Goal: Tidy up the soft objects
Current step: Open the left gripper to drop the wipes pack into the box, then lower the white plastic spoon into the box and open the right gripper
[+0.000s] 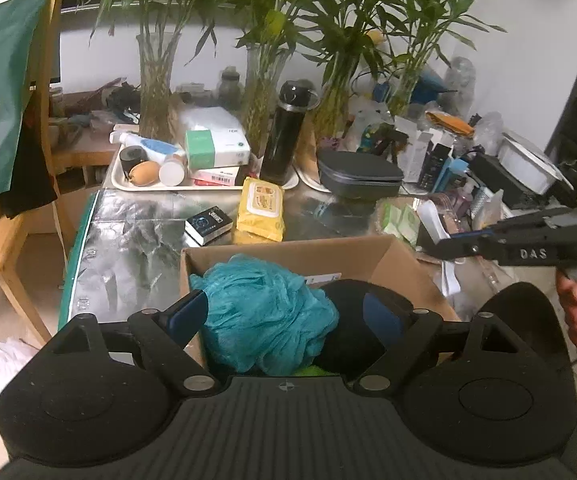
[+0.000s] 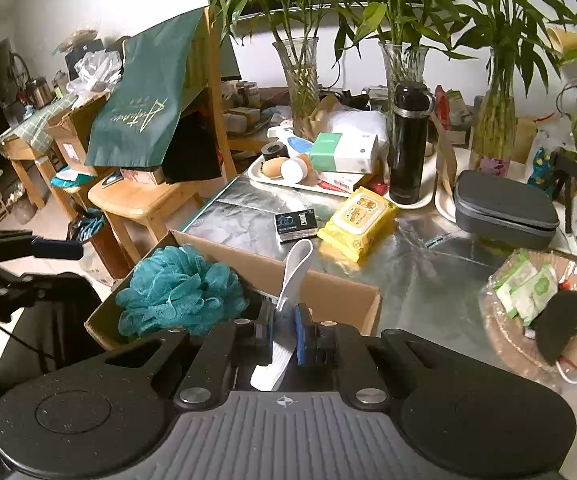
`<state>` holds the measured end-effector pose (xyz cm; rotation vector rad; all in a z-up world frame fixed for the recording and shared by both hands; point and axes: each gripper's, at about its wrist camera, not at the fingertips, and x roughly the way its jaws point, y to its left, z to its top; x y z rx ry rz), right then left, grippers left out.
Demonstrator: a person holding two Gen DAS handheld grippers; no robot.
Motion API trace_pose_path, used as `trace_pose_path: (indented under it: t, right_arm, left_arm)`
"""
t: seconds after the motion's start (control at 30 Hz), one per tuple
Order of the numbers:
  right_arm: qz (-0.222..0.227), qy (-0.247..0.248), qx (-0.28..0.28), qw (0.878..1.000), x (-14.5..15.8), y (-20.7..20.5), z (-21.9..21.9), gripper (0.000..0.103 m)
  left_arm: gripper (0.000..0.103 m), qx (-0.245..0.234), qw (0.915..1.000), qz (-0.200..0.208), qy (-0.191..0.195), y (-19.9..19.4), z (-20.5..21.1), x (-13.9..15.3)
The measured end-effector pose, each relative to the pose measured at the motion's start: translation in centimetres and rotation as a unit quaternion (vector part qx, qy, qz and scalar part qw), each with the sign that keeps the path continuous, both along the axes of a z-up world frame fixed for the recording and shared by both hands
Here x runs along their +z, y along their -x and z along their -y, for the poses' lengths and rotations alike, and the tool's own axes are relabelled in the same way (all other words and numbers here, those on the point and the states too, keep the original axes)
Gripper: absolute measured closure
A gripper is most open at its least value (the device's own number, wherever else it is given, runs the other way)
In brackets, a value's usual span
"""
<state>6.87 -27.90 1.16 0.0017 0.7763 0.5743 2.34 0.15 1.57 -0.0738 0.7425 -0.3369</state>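
L gripper [image 1: 284,312]: jaws spread wide, straddling the teal loofah [image 1: 264,308], which sits in the box [image 1: 288,254] at its left end. Pads not pressing on the mesh as far as I can tell, so nothing is held on that side. A dark soft item [image 1: 352,320] lies beside the loofah in the box; can't ID it

R gripper [image 2: 284,324]: pressed together, pinching a white spoon-like tool [image 2: 294,276] by its handle, bowl end up, hovering over the near box wall

Other soft candidates still out on the table [image 2: 428,272]: yellow wipes pack [image 2: 356,220], and a basket [image 2: 500,344] w/ green sachets and a black mask, well apart from the box

Risks from here (my judgement):
- Loofah is springy and heaped above the rim. If L closes or brushes past, mesh could snag on a pad and get dragged back out over the edge
- L's left finger [image 1: 186,312] sits just outside the box's left wall; a sideways move could hook the wall and shove the light box across the slick foil cover, toward the table edge
- Spoon is hard, not soft. Dropping it into the box would mis-sort. Thin handle pinched edge-on, may pivot or slip in R
- Both grippers near each other over the box: collision poss. if they converge
- Vases and black flask behind the wipes: an overshoot when reaching that way could tip them
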Motion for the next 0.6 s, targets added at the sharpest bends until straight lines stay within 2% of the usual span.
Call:
trace_pose_path:
  t: [0.17,0.4,0.53,0.57,0.6]
  right_arm:
    - [0.001,0.013,0.004,1.000,-0.2,-0.2,-0.4,0.090]
    - [0.004,0.048,0.011,0.999,-0.2,-0.8,-1.0,0.090]
    - [-0.015,0.058,0.025,0.998,-1.0,-1.7,-1.4,0.087]
    - [-0.016,0.063,0.024,0.998,-1.3,-1.8,-1.6,0.084]
    - [-0.016,0.068,0.023,0.997,-1.6,-1.9,-1.7,0.072]
  left_arm:
    - [0.017,0.006,0.9996,0.016,-0.022,0.6,-0.6,0.0]
    - [0.017,0.008,0.9996,0.019,-0.021,0.8,-1.8,-0.1]
    - [0.018,0.009,0.9993,0.022,-0.030,0.8,-1.9,-0.2]
    - [0.018,0.008,0.9991,0.022,-0.035,0.7,-1.9,-0.2]
    - [0.018,0.009,0.9988,0.024,-0.042,0.6,-1.9,-0.3]
